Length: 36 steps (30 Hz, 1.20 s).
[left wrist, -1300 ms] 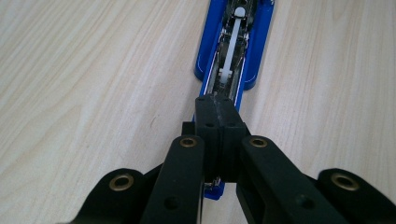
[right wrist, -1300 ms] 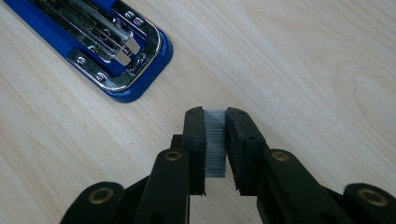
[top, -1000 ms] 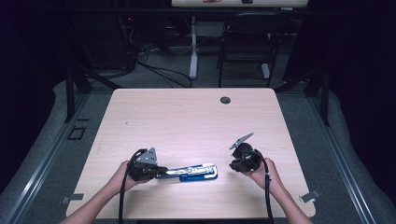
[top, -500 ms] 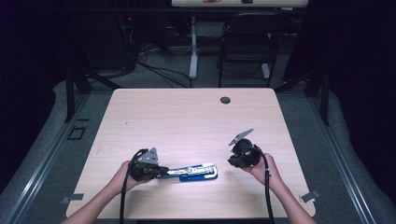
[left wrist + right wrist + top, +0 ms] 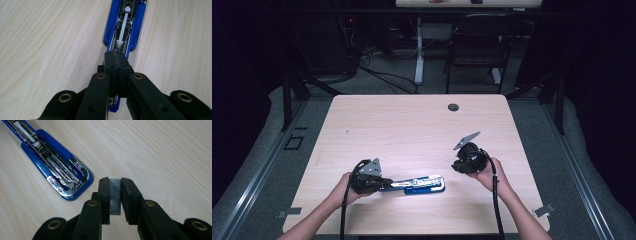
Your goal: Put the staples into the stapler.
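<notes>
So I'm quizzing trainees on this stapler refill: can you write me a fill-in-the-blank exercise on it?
1. The opened stapler has a ____ base.
2. The right claw is shut on a strip of ____.
3. The left claw is shut on the stapler's ____ arm.
4. The stapler lies on a ____ table.

Missing: blue; staples; metal; wooden

One stapler (opened flat), one staple strip, two claws.

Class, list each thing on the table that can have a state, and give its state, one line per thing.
Stapler: opened out flat on the table, staple channel exposed.
Strip of staples: clamped between the right gripper's jaws, off the stapler.
Left gripper: shut on the stapler's near end.
Right gripper: shut on the strip of staples.
</notes>
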Each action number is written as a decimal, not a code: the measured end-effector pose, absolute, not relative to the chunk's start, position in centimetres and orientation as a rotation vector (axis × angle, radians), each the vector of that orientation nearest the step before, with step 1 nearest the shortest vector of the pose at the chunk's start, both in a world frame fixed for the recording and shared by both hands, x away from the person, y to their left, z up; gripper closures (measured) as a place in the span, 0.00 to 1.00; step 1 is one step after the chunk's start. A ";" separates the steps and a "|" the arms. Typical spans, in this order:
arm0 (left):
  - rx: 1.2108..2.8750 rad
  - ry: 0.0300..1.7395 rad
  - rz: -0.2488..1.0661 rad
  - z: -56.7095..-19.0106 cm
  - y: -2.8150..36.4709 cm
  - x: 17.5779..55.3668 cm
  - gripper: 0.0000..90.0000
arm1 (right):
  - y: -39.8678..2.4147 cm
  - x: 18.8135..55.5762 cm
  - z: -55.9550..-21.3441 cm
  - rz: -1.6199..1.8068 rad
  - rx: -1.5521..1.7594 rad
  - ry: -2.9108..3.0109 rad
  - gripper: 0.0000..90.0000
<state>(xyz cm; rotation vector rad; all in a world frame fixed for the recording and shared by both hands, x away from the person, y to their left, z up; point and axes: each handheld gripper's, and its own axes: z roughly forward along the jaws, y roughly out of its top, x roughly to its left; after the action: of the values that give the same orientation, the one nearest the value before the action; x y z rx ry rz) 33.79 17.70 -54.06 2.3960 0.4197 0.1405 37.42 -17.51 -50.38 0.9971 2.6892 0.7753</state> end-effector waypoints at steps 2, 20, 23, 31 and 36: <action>2.396 0.420 0.141 -54.1 17.7 33.8 1.00 | -17.3 37.7 -50.3 0.791 0.985 2.686 0.87; 2.394 0.415 0.126 -54.1 17.9 33.9 1.00 | -15.0 38.8 -49.9 0.845 0.769 2.753 0.87; 2.394 0.414 0.125 -54.1 17.9 33.9 1.00 | -14.4 38.9 -49.9 0.852 0.709 2.784 0.87; 2.390 0.414 0.124 -54.1 17.9 33.9 1.00 | -12.7 38.6 -49.4 0.823 0.541 2.846 0.87; 2.391 0.414 0.123 -54.1 17.9 33.9 1.00 | -11.7 38.4 -49.4 0.796 0.448 2.878 0.87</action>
<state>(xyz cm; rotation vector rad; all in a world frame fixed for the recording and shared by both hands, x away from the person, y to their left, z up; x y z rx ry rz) 33.89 17.94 -54.08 2.3911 0.4136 0.1234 38.36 -11.72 -49.37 0.4480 2.8782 0.7961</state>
